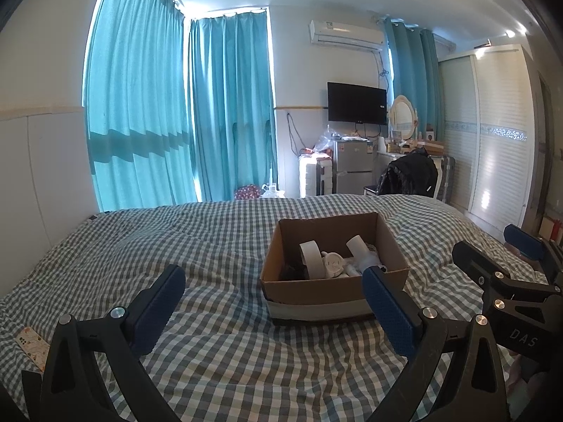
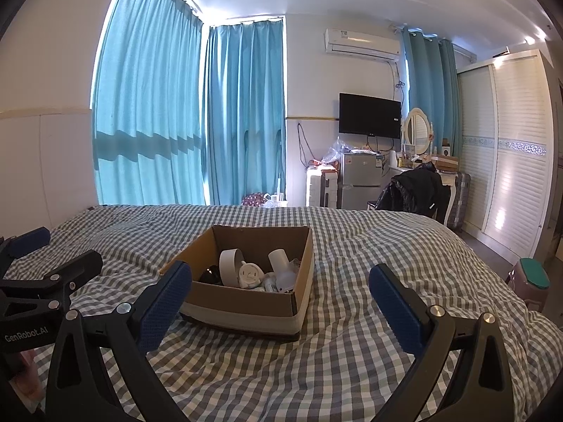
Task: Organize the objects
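An open cardboard box [image 1: 316, 290] [image 2: 242, 302] sits on the checked bedspread [image 1: 218, 351] [image 2: 345, 344]. Inside it lie a white tape roll [image 1: 312, 258] [image 2: 230, 267], a round white toy with a face [image 1: 332, 263] [image 2: 250, 274], a white cylinder [image 1: 359, 246] [image 2: 279, 258], a dark item [image 2: 211, 276] and small bottles. My left gripper [image 1: 276, 283] is open and empty, hovering just before the box. My right gripper [image 2: 281, 283] is open and empty, also just before the box. Each gripper shows at the edge of the other's view: the right one [image 1: 492, 246], the left one [image 2: 63, 249].
A patterned card [image 1: 31, 346] lies on the bed at the left edge. A pink bin with a green lid [image 2: 531, 281] stands on the floor right of the bed. A fridge [image 2: 359, 179], chair with black jacket [image 2: 418, 190] and wardrobe [image 2: 510, 161] stand beyond.
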A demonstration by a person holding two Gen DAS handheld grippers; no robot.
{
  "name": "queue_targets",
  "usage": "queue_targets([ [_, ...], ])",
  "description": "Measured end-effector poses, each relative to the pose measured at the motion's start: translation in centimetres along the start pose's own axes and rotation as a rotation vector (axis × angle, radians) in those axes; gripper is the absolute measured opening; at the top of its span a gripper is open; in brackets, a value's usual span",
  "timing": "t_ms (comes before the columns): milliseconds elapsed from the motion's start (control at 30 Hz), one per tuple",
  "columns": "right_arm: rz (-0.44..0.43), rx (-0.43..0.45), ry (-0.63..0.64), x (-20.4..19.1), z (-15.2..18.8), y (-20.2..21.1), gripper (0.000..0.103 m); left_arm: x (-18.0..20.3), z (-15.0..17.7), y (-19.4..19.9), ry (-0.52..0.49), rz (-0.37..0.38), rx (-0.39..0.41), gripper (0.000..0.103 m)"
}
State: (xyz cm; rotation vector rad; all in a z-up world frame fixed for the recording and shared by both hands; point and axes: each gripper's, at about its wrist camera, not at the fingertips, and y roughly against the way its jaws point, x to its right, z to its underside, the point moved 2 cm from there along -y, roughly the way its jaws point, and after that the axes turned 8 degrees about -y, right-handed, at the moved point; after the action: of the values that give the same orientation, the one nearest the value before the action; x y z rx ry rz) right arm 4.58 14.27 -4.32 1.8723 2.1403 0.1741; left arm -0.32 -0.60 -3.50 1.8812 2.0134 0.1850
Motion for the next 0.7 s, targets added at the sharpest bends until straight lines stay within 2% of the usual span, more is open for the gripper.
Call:
queue_targets([
  [700, -0.01, -0.003, 0.004, 0.0, -0.27, 0.1, 0.101, -0.11, -0.36, 0.13, 0.001, -0.005, 0.003, 0.103],
])
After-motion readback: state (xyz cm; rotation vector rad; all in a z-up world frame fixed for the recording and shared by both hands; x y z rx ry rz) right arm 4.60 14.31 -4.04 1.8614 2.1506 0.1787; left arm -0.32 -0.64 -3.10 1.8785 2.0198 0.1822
